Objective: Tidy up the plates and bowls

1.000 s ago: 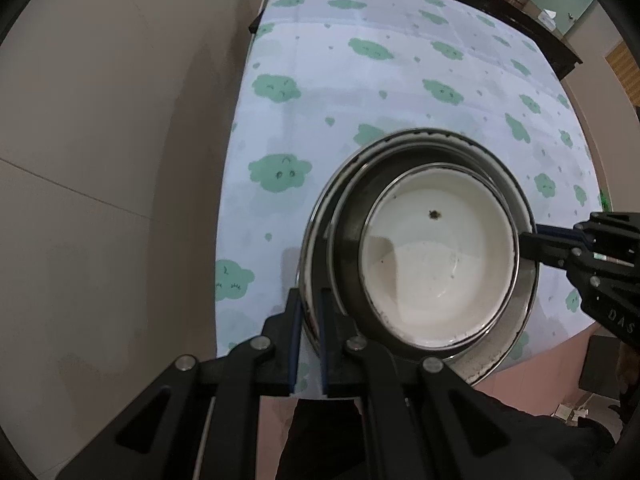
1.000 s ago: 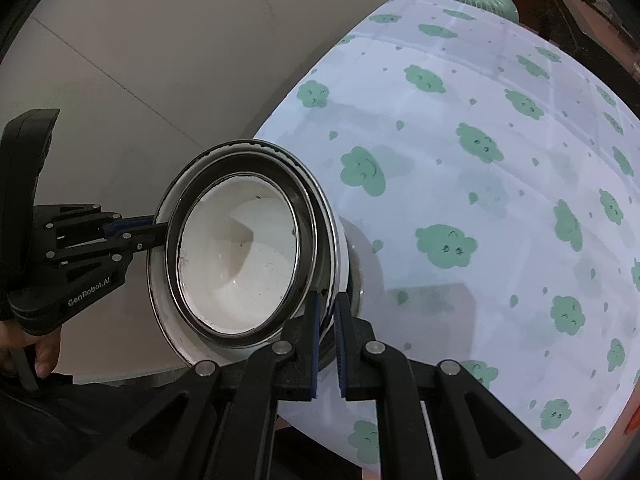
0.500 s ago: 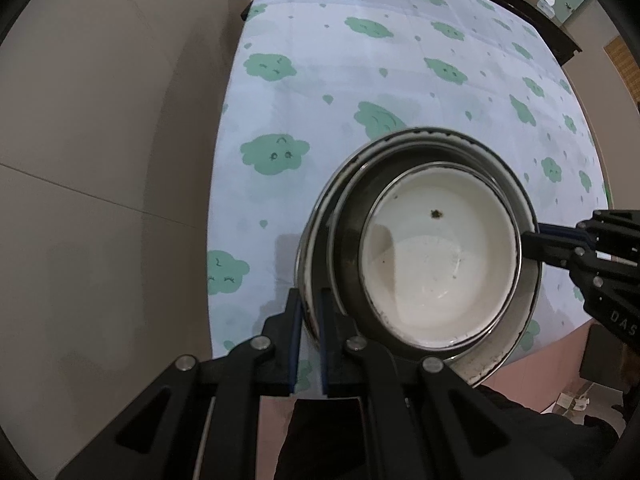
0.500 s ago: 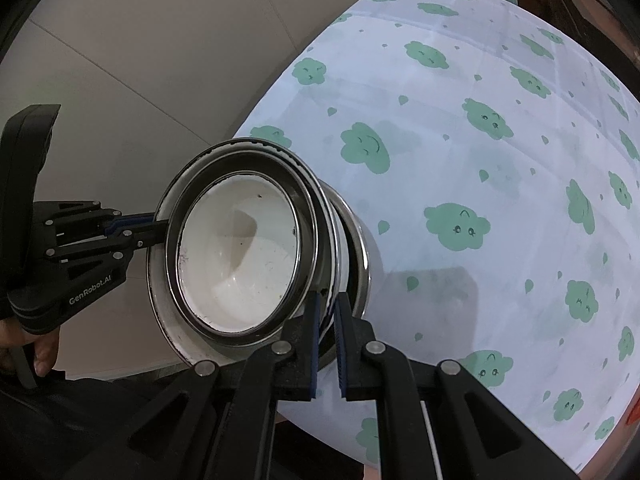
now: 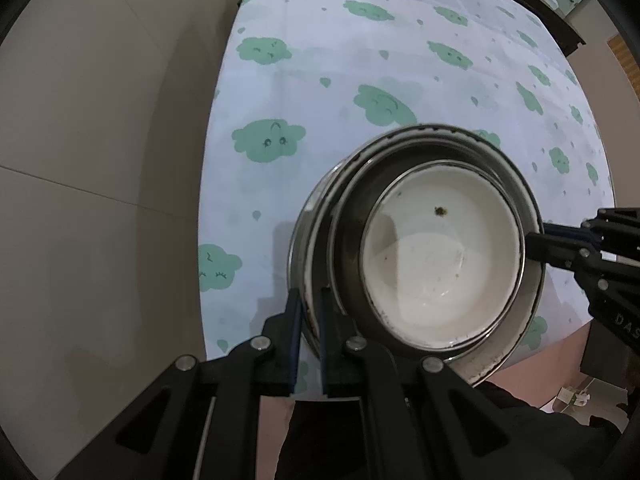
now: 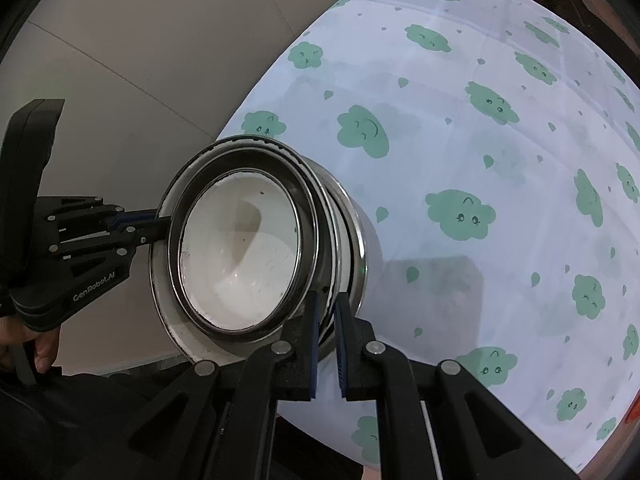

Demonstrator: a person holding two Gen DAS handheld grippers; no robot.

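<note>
A nested stack of dishes hangs low over the near corner of the cloud-print tablecloth [image 5: 360, 60]. It is a white bowl [image 5: 440, 264] set inside steel-rimmed bowls and a wide plate [image 5: 316, 248]. My left gripper [image 5: 310, 300] is shut on the stack's rim at its near-left side. My right gripper [image 5: 538, 240] clamps the opposite rim. In the right wrist view the white bowl [image 6: 240, 252] faces the camera. There my right gripper [image 6: 328, 300] pinches the rim edge, and the left gripper [image 6: 158, 224] holds the far side. Whether the stack's base touches the cloth is hidden.
The table [image 6: 500, 140] stretches away beyond the stack, bare apart from its cloth. Beige floor tiles [image 5: 100, 160] lie to its left. A dark sideboard [image 5: 560, 24] with a kettle stands past the far end. A person's hand [image 6: 40, 352] grips the left tool.
The stack, held by both grippers, has sunk toward the tablecloth, and the cloth's clouds look larger and closer. Both grips stay unchanged.
</note>
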